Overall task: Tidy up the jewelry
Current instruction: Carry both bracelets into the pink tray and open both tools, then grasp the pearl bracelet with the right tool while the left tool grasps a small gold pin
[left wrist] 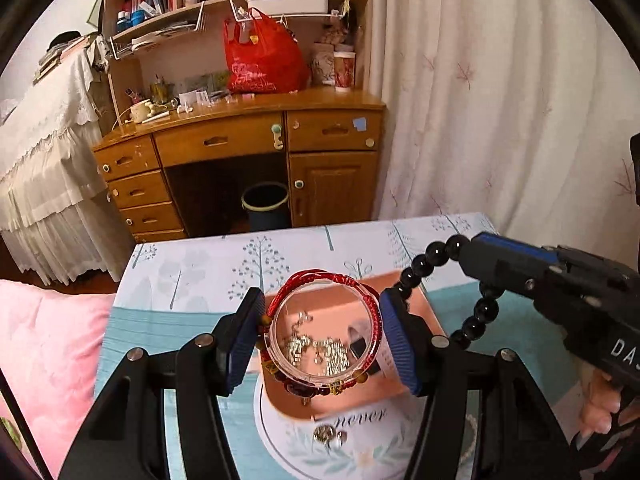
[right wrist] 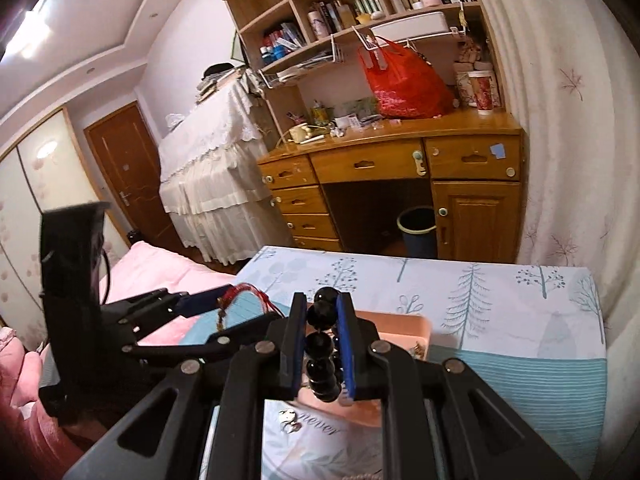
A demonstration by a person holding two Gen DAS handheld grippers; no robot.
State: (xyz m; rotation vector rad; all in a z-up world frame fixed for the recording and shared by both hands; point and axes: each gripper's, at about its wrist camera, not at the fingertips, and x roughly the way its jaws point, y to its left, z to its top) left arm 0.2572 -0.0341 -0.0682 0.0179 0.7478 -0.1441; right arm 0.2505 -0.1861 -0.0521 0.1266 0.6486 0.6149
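Observation:
My left gripper [left wrist: 320,334] is shut on a clear round holder [left wrist: 322,342] with a red cord bracelet [left wrist: 332,278] and a red bead bracelet wound around it, held above a pink tray [left wrist: 416,312] that holds silver jewelry. My right gripper [right wrist: 323,346] is shut on a black bead bracelet [right wrist: 320,344], which hangs just right of the holder in the left wrist view [left wrist: 436,256]. The right gripper enters that view from the right [left wrist: 472,248]. The left gripper and red cord show at the left of the right wrist view [right wrist: 240,300].
The pink tray [right wrist: 404,330] rests on a white round plate [left wrist: 280,432] printed "never", with a silver earring pair [left wrist: 330,435] on it. Both sit on a tree-print tablecloth [left wrist: 208,264]. A pink bed [left wrist: 44,344] lies left; a wooden desk [left wrist: 248,136] and curtain stand behind.

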